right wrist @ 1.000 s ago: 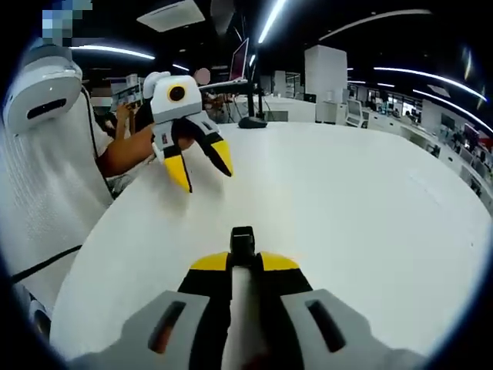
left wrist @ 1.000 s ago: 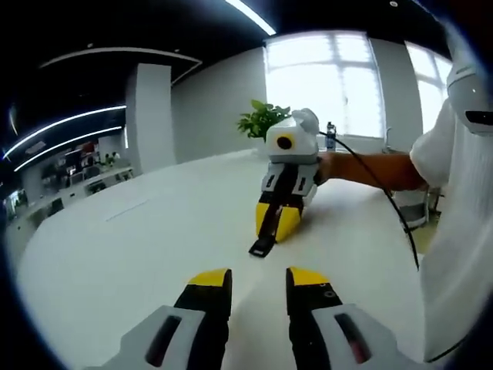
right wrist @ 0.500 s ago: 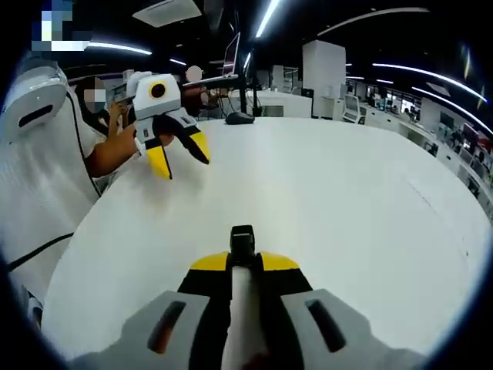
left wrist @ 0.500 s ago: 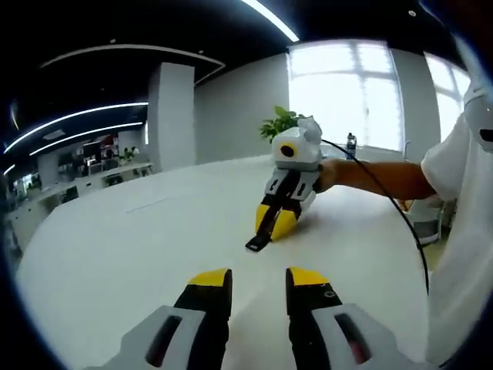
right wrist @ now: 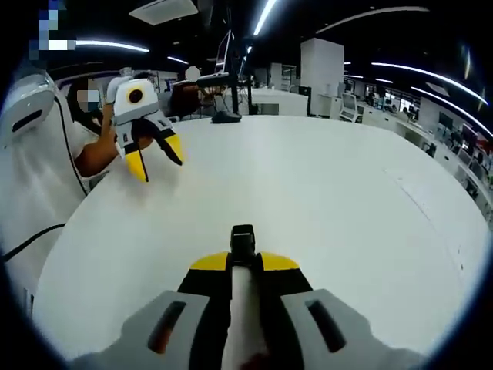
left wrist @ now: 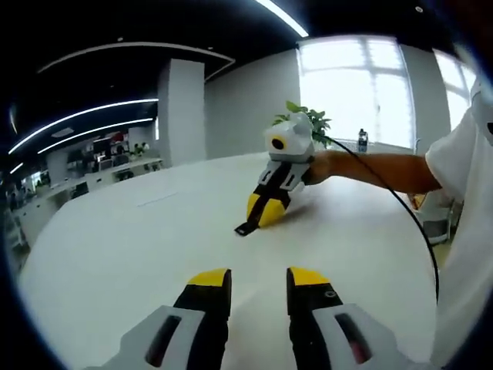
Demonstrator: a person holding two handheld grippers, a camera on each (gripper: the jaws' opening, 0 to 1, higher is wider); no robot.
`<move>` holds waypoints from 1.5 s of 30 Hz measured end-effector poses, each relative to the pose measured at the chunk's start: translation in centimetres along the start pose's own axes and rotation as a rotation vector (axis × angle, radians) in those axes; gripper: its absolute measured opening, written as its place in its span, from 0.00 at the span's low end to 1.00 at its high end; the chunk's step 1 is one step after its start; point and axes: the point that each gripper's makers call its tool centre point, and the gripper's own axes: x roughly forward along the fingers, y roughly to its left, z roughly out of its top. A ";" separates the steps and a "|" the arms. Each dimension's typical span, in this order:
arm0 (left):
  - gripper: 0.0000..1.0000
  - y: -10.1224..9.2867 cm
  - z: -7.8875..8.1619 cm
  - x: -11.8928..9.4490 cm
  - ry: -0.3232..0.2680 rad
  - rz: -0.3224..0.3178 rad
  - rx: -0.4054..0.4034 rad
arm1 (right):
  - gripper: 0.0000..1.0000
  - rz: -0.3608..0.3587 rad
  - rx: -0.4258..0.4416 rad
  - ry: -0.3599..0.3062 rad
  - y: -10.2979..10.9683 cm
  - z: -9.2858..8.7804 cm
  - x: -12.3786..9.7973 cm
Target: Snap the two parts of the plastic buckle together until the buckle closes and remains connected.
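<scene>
A black buckle part [right wrist: 243, 240] on a pale strap sticks out of my right gripper [right wrist: 244, 262], whose yellow-tipped jaws are shut on it low over the white table [right wrist: 331, 200]. In the left gripper view the same right gripper [left wrist: 260, 214] rests its tips on the table, the black buckle part [left wrist: 245, 228] poking out towards me. My left gripper [left wrist: 259, 281] is open with nothing between its jaws. Seen from the right gripper view, the left gripper [right wrist: 154, 158] hangs open and empty at the far left, above the table's edge.
A person's forearm [left wrist: 370, 169], white sleeve [left wrist: 462, 231] and a black cable [left wrist: 412, 220] sit at the right of the left gripper view. A potted plant [left wrist: 308, 119] and bottle [left wrist: 362, 141] stand by the window. A monitor stand [right wrist: 226, 116] is at the table's far edge.
In the right gripper view the left gripper has drifted left and farther off, still open. The right gripper keeps its hold on the buckle part. Both views have shifted somewhat.
</scene>
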 end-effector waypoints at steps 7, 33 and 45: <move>0.28 0.0 -0.1 -0.1 -0.001 0.013 -0.013 | 0.12 -0.006 0.009 0.008 -1.4 0.0 0.2; 0.28 0.0 -1.1 -0.6 0.015 0.035 -0.036 | 0.12 -0.012 -0.001 0.035 -6.5 0.0 1.7; 0.28 0.1 -1.2 -0.7 0.015 0.038 -0.039 | 0.12 -0.018 -0.002 0.025 -6.5 0.0 1.4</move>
